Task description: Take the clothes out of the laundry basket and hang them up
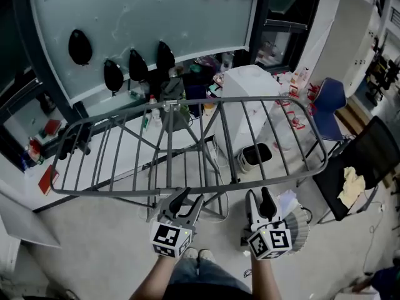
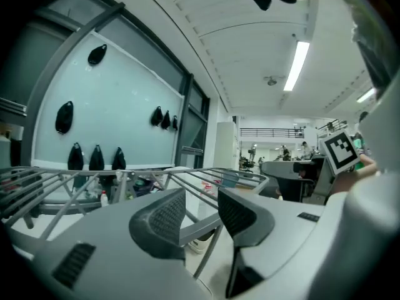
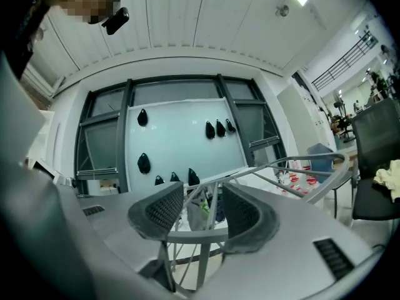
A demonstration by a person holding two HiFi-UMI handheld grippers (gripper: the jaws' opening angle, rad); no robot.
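**Tongs bare at the rack**

Left gripper (image 1: 187,200) and right gripper (image 1: 259,198) stand jaws apart, clamping nothing, at the grey metal drying rack's (image 1: 112,193) near rail. Only a pale yellow cloth (image 1: 351,185) shows, on a black chair (image 1: 375,149). It is likely light and limp, so pinch an edge.

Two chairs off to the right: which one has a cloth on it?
The black chair at the head view's right edge: a pale yellow cloth lies on its seat. The blue chair farther back shows none.
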